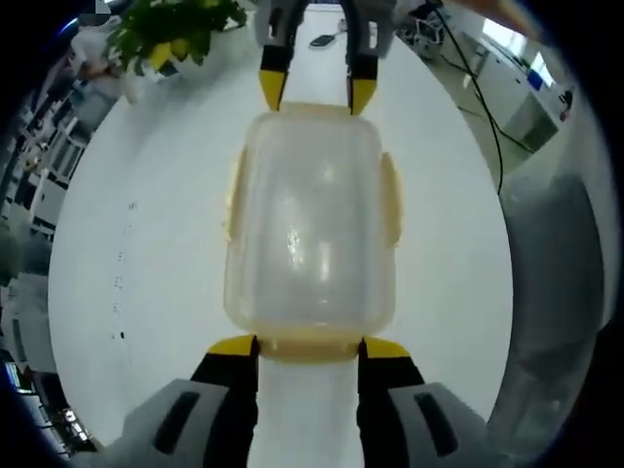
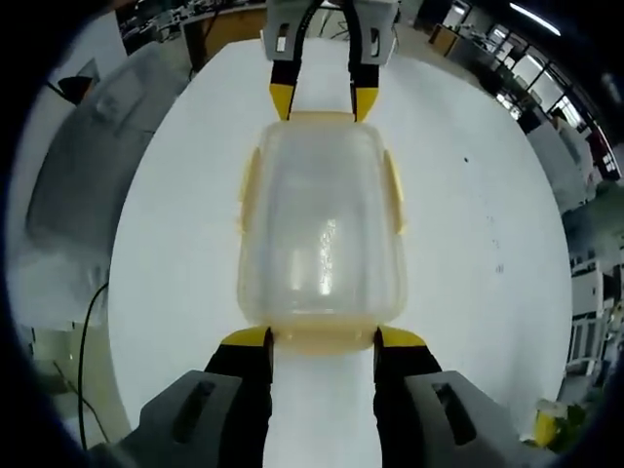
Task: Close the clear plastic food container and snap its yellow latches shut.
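A clear plastic container (image 1: 312,224) with its lid on lies lengthwise on the white table (image 1: 156,244), between the two grippers. Pale yellow latches (image 1: 391,195) run along its long sides. My left gripper (image 1: 309,346) stands open at the near end, its yellow tips flanking the end latch (image 1: 308,344). The right gripper (image 1: 318,93) faces it at the far end, its tips also apart. In the right gripper view the container (image 2: 322,224) has my right gripper (image 2: 324,338) open around its near end latch (image 2: 324,337), with the left gripper (image 2: 324,99) opposite.
A potted plant with yellow fruit (image 1: 175,39) stands at the table's far left corner. Black cables (image 1: 478,97) trail off the right side. A grey plastic-covered bulk (image 1: 556,263) sits beyond the table edge (image 2: 88,166). Desks and shelving fill the room behind.
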Demonstrator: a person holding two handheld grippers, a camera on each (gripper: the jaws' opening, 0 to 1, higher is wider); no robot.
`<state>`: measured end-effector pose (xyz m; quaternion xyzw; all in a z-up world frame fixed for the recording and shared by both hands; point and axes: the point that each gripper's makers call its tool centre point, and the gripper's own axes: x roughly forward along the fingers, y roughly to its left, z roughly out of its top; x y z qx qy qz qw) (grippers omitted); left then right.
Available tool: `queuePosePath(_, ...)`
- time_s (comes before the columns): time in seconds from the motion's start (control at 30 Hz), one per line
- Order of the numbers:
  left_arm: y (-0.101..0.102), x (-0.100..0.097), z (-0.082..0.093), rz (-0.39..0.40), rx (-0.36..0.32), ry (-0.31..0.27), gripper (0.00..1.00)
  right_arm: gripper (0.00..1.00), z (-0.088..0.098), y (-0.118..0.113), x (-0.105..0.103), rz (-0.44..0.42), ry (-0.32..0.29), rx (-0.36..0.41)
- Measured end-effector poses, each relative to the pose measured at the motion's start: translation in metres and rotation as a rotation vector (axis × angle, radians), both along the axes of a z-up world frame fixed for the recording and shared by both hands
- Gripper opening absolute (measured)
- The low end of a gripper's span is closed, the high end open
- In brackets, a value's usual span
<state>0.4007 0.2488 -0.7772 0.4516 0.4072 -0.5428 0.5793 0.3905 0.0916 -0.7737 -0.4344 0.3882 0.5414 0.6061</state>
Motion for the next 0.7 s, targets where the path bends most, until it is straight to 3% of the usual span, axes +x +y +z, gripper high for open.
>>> queuePosePath(0.23, -0.007, -0.002, -0.003, -0.017, 0.02, 0.008, 0.34, 0.37, -0.011, -0.007, -0.004, -0.01, 0.028, -0.015)
queuePosePath(0.7, -0.008, -0.001, -0.011, -0.033, 0.064, 0.018, 0.34, 0.37, -0.017, -0.009, -0.005, -0.028, 0.058, -0.007)
